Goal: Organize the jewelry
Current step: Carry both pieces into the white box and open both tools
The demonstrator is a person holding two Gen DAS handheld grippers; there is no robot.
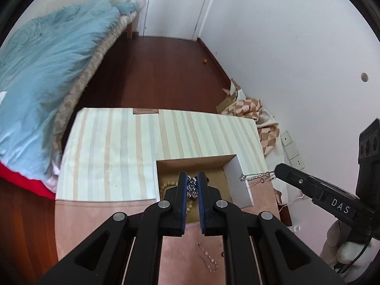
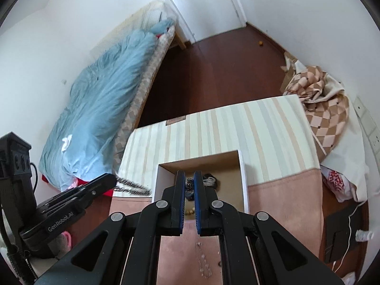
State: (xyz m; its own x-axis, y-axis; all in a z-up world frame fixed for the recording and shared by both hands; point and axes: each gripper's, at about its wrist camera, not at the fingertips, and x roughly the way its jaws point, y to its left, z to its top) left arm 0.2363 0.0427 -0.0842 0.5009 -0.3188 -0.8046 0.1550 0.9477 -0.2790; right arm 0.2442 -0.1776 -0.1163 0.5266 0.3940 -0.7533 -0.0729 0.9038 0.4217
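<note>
An open cardboard box (image 1: 231, 174) with white outer walls sits on the table; it also shows in the right wrist view (image 2: 242, 180). A beaded bracelet (image 1: 166, 186) and dark items lie inside. My left gripper (image 1: 192, 185) is shut on a chunky silver chain (image 1: 192, 186) over the box; the chain hangs blurred from it in the right wrist view (image 2: 133, 186). My right gripper (image 2: 189, 182) is shut on a thin silver necklace (image 1: 255, 177), seen in the left wrist view stretching from its tip (image 1: 276, 172) over the box's right wall. A pale bracelet (image 1: 209, 257) lies on the pink cloth.
A striped and pink cloth (image 1: 114, 147) covers the table. A bed with a blue blanket (image 1: 47, 66) stands at the left. A checkered cloth pile (image 2: 325, 109) lies at the right by the wall. Dark wooden floor (image 1: 161, 71) lies beyond.
</note>
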